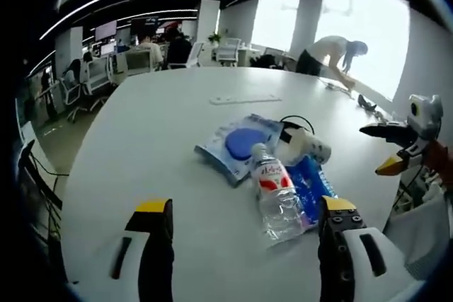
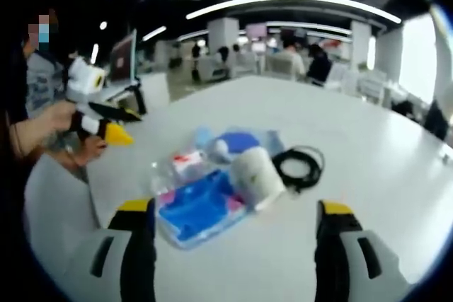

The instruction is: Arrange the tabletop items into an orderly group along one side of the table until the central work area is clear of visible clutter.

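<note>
Clutter clustered mid-table: clear water bottle (image 1: 276, 190), blurry blue packets (image 2: 202, 206); both tools released.

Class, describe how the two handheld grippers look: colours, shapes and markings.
Both match. The left gripper has two broad white jaws with black inner faces, yellow tips and a dark slot on each. The right gripper looks the same. Seen from the side, the jaws taper to yellow points.

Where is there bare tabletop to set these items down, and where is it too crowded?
Bare: the wide table stretch between the blue packet and the far white strip, and beyond the black cable. Crowded: the water bottle, white roll and blue pouch cluster together.
</note>
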`<state>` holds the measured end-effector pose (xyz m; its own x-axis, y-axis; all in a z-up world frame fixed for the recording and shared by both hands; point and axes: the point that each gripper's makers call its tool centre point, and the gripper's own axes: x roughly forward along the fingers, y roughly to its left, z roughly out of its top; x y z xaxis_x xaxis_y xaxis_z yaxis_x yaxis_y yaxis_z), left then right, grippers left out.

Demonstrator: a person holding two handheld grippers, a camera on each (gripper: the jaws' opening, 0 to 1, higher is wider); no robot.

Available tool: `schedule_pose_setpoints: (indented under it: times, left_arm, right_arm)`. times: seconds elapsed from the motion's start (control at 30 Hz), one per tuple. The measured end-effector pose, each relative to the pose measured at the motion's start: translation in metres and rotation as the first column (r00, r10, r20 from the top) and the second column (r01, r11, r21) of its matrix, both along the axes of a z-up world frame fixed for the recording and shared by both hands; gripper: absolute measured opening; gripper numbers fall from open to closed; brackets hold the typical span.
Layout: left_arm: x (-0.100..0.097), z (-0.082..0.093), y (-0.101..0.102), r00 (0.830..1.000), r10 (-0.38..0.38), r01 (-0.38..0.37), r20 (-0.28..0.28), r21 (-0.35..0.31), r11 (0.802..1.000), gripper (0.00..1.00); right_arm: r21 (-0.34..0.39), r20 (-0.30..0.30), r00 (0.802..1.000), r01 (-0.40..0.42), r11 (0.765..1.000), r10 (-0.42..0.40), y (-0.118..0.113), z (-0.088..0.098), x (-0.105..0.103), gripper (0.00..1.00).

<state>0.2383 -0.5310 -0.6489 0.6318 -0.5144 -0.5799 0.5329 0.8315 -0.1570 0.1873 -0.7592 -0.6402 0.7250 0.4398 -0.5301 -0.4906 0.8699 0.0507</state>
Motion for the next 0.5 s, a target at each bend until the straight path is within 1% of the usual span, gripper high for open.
schedule_pose_setpoints:
  times: [0.1, 0.17, 0.2, 0.3, 0.33, 0.5]
  left_arm:
    - [0.002, -0.007, -0.003, 1.0, -0.006, 0.006, -0.015, 0.019, 1.0, 0.82]
    - [0.003, -0.011, -0.005, 1.0, -0.006, 0.006, -0.028, 0.017, 1.0, 0.81]
    - [0.003, -0.012, -0.007, 0.999, -0.007, 0.007, -0.033, 0.01, 1.0, 0.81]
    - [0.002, -0.015, -0.018, 0.997, -0.014, 0.011, -0.075, -0.044, 0.999, 0.8]
    - [0.002, -0.015, -0.02, 0.997, -0.015, 0.011, -0.079, -0.052, 0.999, 0.8]
    - [0.004, -0.022, -0.031, 0.995, -0.027, 0.024, -0.094, -0.031, 0.999, 0.78]
  right_arm:
    - [0.008, -0.01, 1.0, 0.002, 1.0, -0.002, 0.0, -0.004, 0.001, 0.91]
    - [0.005, -0.016, 1.0, 0.002, 1.0, -0.002, 0.0, -0.006, 0.001, 0.91]
    - [0.007, -0.021, 1.0, 0.002, 1.0, -0.002, 0.001, -0.007, 0.001, 0.91]
    - [0.01, -0.033, 0.999, 0.007, 1.0, -0.007, 0.001, -0.011, 0.0, 0.91]
    - [0.01, -0.036, 0.999, 0.008, 1.0, -0.008, 0.001, -0.012, 0.0, 0.91]
    - [0.018, -0.045, 0.999, 0.016, 1.0, -0.016, 0.002, -0.015, 0.001, 0.9]
